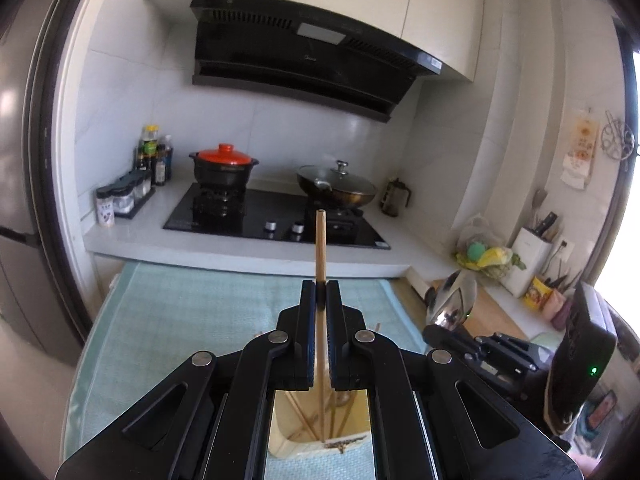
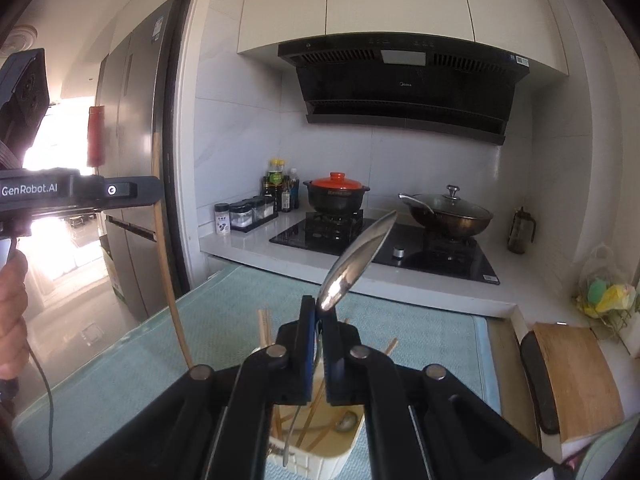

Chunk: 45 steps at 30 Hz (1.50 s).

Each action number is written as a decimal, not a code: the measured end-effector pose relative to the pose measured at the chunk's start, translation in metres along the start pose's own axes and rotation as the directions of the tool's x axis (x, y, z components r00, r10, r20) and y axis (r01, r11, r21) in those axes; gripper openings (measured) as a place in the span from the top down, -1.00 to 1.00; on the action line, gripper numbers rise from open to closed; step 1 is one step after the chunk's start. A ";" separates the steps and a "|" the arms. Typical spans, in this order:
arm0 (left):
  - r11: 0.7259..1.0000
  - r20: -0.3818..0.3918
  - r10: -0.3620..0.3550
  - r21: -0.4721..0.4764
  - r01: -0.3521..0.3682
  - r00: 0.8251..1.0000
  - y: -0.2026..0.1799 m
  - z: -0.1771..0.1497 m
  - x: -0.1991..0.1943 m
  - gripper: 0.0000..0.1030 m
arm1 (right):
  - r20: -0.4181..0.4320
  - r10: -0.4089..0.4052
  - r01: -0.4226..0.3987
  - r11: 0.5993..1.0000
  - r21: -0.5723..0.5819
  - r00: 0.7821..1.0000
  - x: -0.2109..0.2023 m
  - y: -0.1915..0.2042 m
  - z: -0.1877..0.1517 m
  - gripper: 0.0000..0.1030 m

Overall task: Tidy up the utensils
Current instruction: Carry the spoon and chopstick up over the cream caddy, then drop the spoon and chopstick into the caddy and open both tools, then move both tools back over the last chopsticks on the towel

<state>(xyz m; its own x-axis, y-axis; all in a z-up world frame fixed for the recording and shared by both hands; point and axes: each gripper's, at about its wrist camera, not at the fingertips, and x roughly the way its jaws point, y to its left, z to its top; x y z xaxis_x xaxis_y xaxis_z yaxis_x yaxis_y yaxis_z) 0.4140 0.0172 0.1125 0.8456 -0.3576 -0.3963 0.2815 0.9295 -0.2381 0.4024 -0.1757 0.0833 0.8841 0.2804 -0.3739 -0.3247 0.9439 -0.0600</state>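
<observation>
Kitchen with a black hob and a pale green mat [image 1: 192, 312] lying before the counter

The left gripper [image 1: 320, 294] is clenching a slim, pale wooden chopstick [image 1: 320, 248] that is standing almost upright above the mat. The right gripper [image 2: 319, 312] is pinching a shiny steel spoon [image 2: 356, 258] by its neck, bowl tilting up to the right. Both are hovering over a cream utensil box [image 2: 320, 454] holding more chopsticks; a hand [image 2: 12, 312] is gripping the left handle

1. Left wrist view: looks forward, slightly downward, over the pale green woven mat [image 1: 200, 312] toward the black glass hob [image 1: 276, 220].
2. Right wrist view: alongside, facing likewise; both share hob [image 2: 384, 248] and mat [image 2: 240, 312].
</observation>
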 end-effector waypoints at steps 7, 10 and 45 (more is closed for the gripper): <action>0.999 -0.116 0.028 -0.019 -0.030 0.993 0.012 -0.022 0.063 0.95 | -0.157 0.069 -0.066 0.997 0.027 0.985 0.075 -0.006 -0.027 0.94; 0.998 -0.170 0.040 -0.032 -0.047 0.985 0.019 -0.037 0.084 0.95 | -0.221 0.099 -0.091 0.995 0.047 0.970 0.096 -0.006 -0.044 0.94; 0.976 -0.443 0.196 -0.002 -0.220 0.875 -0.003 -0.287 -0.097 -0.68 | -0.423 -0.065 0.099 0.993 0.059 0.904 -0.182 0.034 -0.233 -0.01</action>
<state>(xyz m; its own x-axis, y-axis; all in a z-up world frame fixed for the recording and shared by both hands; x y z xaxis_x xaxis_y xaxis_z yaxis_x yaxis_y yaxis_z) 0.2006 0.0235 -0.1030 0.5945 -0.1700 -0.7859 0.0881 0.9853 -0.1465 0.1522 -0.2356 -0.0665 0.6781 0.1184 -0.7253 -0.2155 0.9756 -0.0422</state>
